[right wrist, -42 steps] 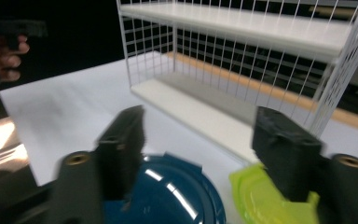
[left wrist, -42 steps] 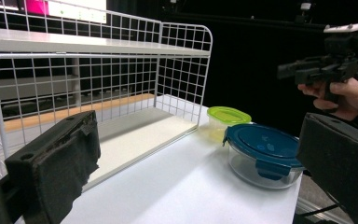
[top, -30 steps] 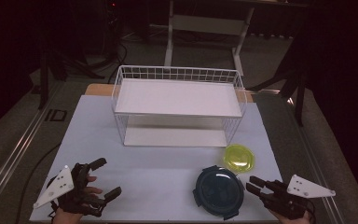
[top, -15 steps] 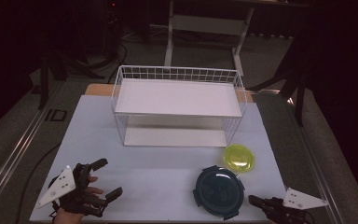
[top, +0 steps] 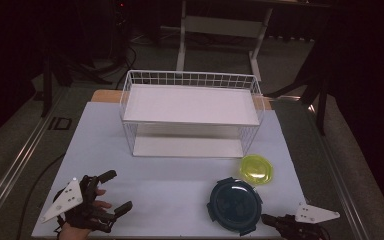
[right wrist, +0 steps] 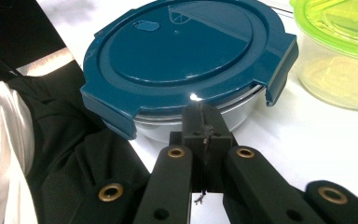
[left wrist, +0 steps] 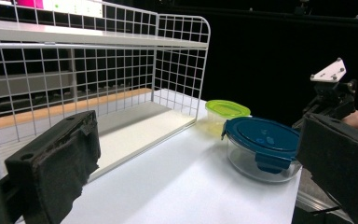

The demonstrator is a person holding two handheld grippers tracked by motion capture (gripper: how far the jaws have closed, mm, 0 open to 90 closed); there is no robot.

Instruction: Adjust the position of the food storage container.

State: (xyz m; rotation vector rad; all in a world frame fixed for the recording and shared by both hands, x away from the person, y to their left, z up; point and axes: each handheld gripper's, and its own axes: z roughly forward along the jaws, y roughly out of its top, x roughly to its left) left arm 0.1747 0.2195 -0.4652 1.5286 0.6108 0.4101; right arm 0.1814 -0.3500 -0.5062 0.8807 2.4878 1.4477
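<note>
Lowered toward the bench's near edge since a second ago, the right gripper (top: pixel 275 220) has just been closing its jaws, which now meet with nothing between them, just beside the blue-lidded container (top: pixel 235 204). That round clear tub, its dark teal lid fitted with clip tabs, sits near the bench's (top: pixel 170 185) front right, by a green-lidded container (top: pixel 256 169). Unmoved, the left gripper (top: pixel 112 192) holds its jaws wide apart.

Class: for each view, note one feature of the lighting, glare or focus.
High view: lit table, surroundings almost black. Left gripper view: near claw pads soft, background dark. Right gripper view: white glare spots on the blue lid, green container brightly lit.
</note>
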